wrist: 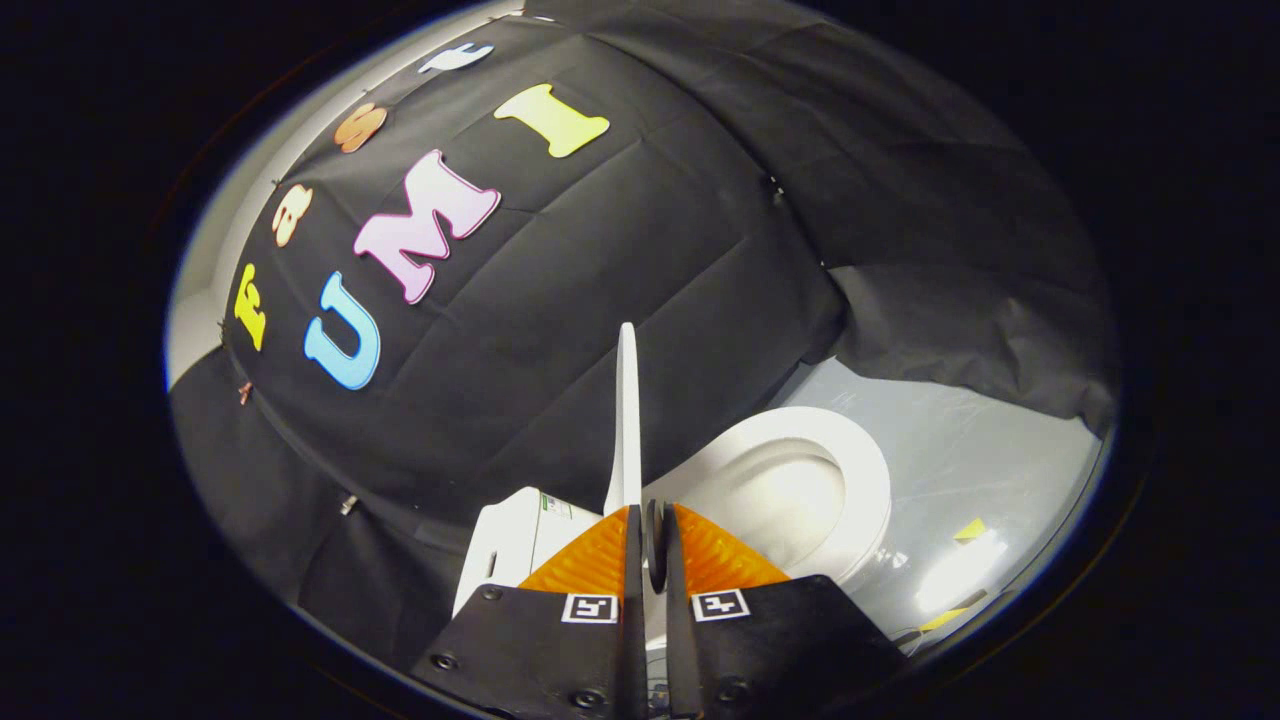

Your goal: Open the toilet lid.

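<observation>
The white toilet lid (627, 420) is raised and seen edge-on as a thin blade rising straight ahead of my fingers. Its lower end meets the tip of the left finger, and I cannot tell whether it touches. My gripper (652, 515) has its fingers drawn close together, with only a dark narrow slit between them and no white of the lid in that slit. To the right of the lid the white seat ring (868, 480) lies uncovered around the bowl (790, 500). The white tank (510, 545) sits left of the fingers, behind the lid.
Black cloth walls close in behind and to the left of the toilet and hang down beyond the seat. Pale glossy floor (980, 450) spreads to the right of the bowl, with yellow tape marks (968, 530) on it.
</observation>
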Demonstrator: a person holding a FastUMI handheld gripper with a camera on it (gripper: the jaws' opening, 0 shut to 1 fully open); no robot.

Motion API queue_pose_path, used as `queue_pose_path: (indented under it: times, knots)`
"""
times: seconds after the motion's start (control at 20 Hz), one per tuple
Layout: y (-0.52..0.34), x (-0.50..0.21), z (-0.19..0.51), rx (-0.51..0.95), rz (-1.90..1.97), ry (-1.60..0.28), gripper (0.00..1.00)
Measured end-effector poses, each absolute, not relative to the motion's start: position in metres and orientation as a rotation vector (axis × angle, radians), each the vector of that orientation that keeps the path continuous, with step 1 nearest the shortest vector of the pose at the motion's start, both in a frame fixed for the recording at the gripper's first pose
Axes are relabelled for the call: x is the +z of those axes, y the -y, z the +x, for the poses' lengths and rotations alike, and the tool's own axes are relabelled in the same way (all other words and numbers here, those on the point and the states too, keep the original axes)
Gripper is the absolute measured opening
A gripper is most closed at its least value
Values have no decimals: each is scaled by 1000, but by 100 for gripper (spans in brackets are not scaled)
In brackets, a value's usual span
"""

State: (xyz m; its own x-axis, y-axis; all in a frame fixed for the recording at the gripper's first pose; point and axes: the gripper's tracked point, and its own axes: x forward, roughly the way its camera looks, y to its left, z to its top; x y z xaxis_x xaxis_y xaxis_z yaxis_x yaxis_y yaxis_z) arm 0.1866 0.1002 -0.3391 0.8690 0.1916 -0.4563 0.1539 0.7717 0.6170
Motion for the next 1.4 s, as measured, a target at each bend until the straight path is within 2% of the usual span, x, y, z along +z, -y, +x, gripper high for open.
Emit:
queue_pose_path:
  times: [0.7,1.4]
  knots:
    - [-199,-274,177,13,457,-468,13]
    - [-304,-240,165,82,294,-421,15]
